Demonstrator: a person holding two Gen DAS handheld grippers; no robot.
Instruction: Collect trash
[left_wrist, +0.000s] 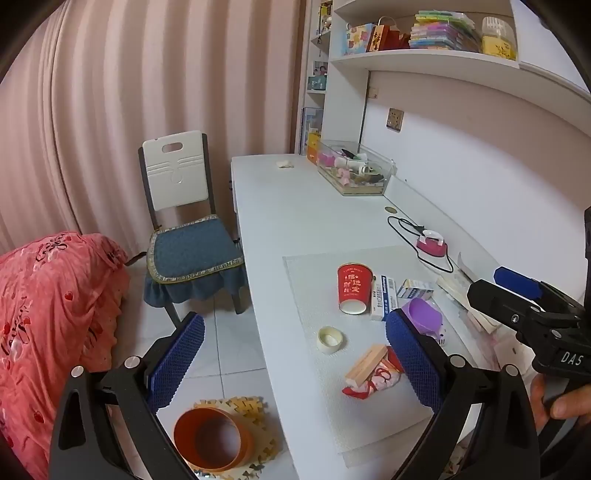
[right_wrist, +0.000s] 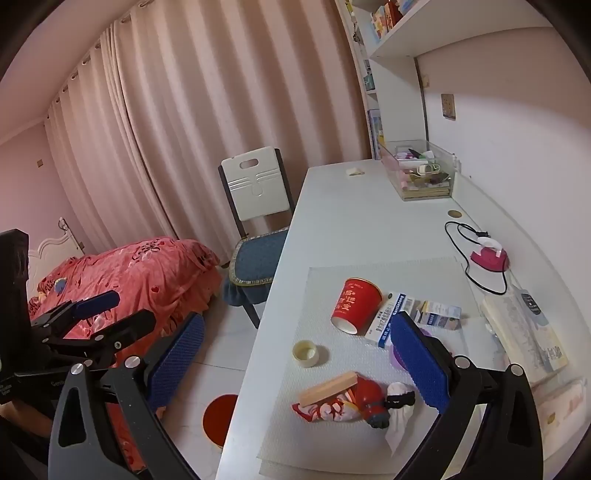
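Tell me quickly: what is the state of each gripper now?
Left gripper: open, holding nothing.
Right gripper: open, holding nothing.

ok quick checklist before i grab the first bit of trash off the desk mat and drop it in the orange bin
1. Left gripper open and empty: ok, nothing lies between its blue pads.
2. Right gripper open and empty: ok.
3. Trash within view: ok. The red paper cup lies on its side on the mat, and the crumpled red wrapper sits nearer, under a wooden block.
4. Wrapper free to lift: not ok, the block rests on it.
5. Orange bin reachable: ok, it stands on the floor beside the desk, opening clear.
6. Bin already holding anything: cannot tell.
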